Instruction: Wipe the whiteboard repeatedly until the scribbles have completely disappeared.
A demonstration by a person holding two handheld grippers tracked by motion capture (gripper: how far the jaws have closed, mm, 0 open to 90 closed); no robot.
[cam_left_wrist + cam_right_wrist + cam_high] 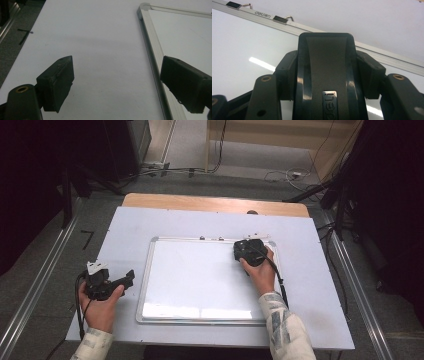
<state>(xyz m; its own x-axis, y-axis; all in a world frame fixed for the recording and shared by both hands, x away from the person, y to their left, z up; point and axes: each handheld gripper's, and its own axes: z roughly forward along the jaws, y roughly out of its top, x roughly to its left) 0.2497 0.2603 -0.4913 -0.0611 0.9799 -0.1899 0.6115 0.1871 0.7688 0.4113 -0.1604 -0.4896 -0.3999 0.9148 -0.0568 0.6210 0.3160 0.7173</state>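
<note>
Black eraser (325, 75) sits squeezed btwn my right gripper (325, 72) fingers, pressed on the whiteboard (200, 275) near its top rim w/ the clips. Left gripper (117, 82) fingers are wide apart w/ nothing btwn them, over the white table (100, 45), board rim just by one finger.

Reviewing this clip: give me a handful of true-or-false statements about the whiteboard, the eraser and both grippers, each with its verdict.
1. The right gripper is clamped on a black eraser. True.
2. The left gripper holds a marker. False: its jaws stand wide apart with nothing between them.
3. The whiteboard lies flat on the table. True.
4. The left gripper hovers over the middle of the whiteboard. False: it is off the board's left edge.
5. The eraser is near the board's top frame. True.
</note>
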